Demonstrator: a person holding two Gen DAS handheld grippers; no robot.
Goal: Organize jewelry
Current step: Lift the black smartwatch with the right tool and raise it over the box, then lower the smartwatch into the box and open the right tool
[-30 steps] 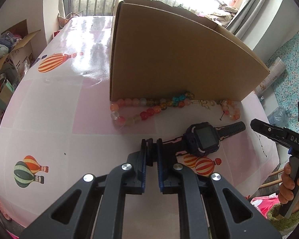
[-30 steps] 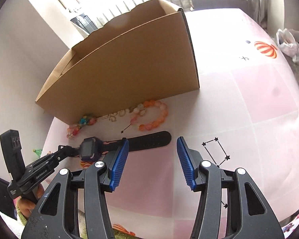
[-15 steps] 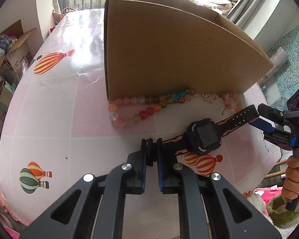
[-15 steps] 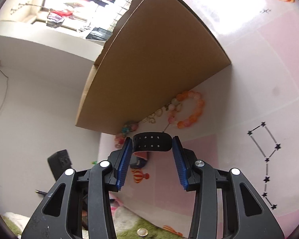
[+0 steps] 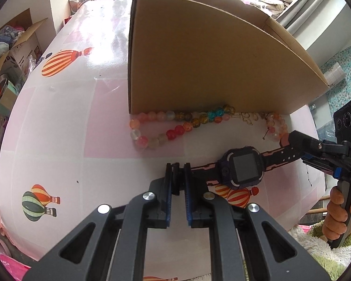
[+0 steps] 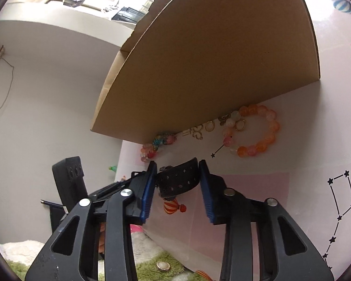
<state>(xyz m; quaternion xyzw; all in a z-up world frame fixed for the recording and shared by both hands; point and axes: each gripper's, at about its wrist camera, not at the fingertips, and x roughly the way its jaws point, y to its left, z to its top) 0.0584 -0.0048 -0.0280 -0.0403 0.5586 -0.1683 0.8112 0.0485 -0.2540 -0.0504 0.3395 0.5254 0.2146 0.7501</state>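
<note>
The left gripper (image 5: 177, 178) is clamped on one strap end of the watch (image 5: 243, 166), exactly as in the earlier frames; its jaws stand nearly together with the strap pinched between them. The right gripper (image 6: 177, 180) has come in from the 3 o'clock side of the left view and has just been closing: a second ago its jaws stood wide beside the free strap, and now its pads (image 6: 149, 187) bracket the perforated strap end, which bows upward between them. Contact appears made on both sides, so I judge this a grip, though possibly not yet a firm one.

The watch itself is stretched between the two grippers, just above the table (image 5: 58, 128), its face toward the left camera. At 12 o'clock from it stands the open cardboard box (image 5: 210, 58); the long beaded necklace (image 5: 175, 126) lies against the box's near wall, and the orange bead bracelet (image 6: 255, 131) lies just beside that wall, at about 1 o'clock from the watch.

Assessment: with both strap ends held, the watch is ready to be lifted or folded and carried over the box wall. The bowed strap could slip out if the right grip is shallow. Necklace and bracelet are not yet stowed.
</note>
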